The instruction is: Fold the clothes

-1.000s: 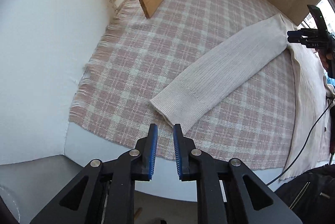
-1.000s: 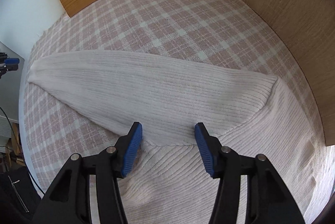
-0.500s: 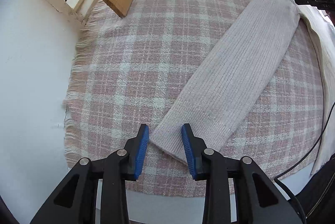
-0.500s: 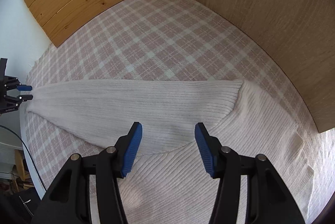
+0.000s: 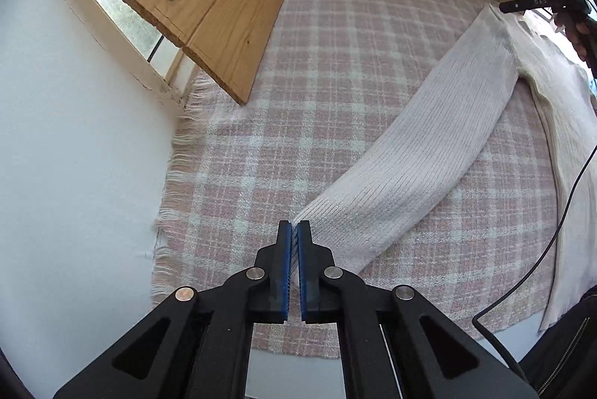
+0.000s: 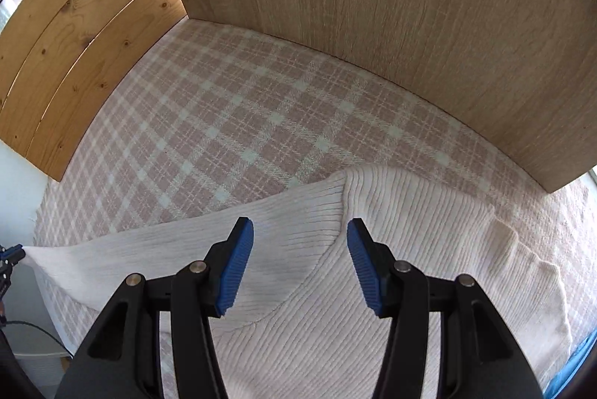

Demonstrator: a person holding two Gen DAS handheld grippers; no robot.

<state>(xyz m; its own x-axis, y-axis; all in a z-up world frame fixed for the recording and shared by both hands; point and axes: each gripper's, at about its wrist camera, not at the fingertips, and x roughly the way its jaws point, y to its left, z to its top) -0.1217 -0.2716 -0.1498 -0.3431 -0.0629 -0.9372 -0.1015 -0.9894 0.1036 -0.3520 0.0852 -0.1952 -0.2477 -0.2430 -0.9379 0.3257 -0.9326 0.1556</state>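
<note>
Now the sleeve cuff has just been clamped by the left gripper; right gripper is held open above the sweater shoulder. Next: sleeve to be folded across the body.

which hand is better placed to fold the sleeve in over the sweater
Left. Its tool has just closed on the sleeve at the cuff. The right tool is open above the sweater shoulder, gripping nothing.
</note>
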